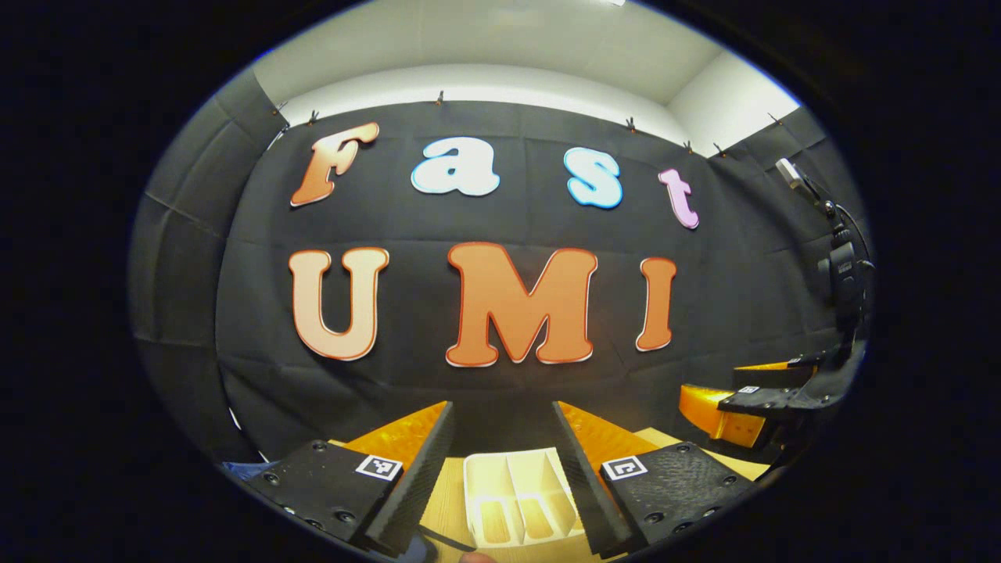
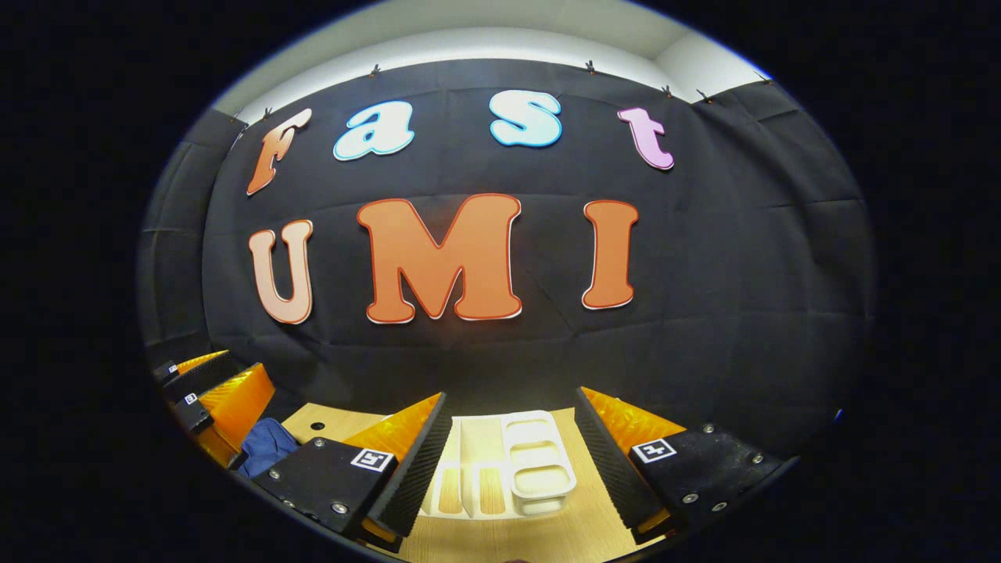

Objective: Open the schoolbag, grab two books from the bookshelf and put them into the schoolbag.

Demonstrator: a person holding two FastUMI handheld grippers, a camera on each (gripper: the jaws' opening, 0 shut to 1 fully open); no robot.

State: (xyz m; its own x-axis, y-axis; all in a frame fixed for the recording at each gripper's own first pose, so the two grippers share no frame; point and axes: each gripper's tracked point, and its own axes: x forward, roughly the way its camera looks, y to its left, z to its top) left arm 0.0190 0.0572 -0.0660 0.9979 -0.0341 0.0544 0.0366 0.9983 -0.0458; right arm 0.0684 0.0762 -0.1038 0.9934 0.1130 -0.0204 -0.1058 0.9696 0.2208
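A white slotted bookshelf rack (image 1: 520,493) lies low on the wooden table (image 1: 446,500), straight ahead of my left gripper (image 1: 503,414), which is open above it with nothing between its fingers. In the right gripper view the same rack (image 2: 504,461) sits just beyond my right gripper (image 2: 512,403), also open and holding nothing. Tan surface shows through the rack's slots. A blue cloth schoolbag (image 2: 266,446) lies at the table's left, below the left gripper (image 2: 223,379). A blue edge of the schoolbag (image 1: 235,469) peeks out at lower left. The right gripper (image 1: 735,387) hovers open at the right.
The booth's black cloth wall (image 2: 704,313) rises close behind the table. The table (image 2: 328,422) has a small round hole (image 2: 317,426) near the bag. A black camera body with a cable (image 1: 844,274) stands on top of the right gripper.
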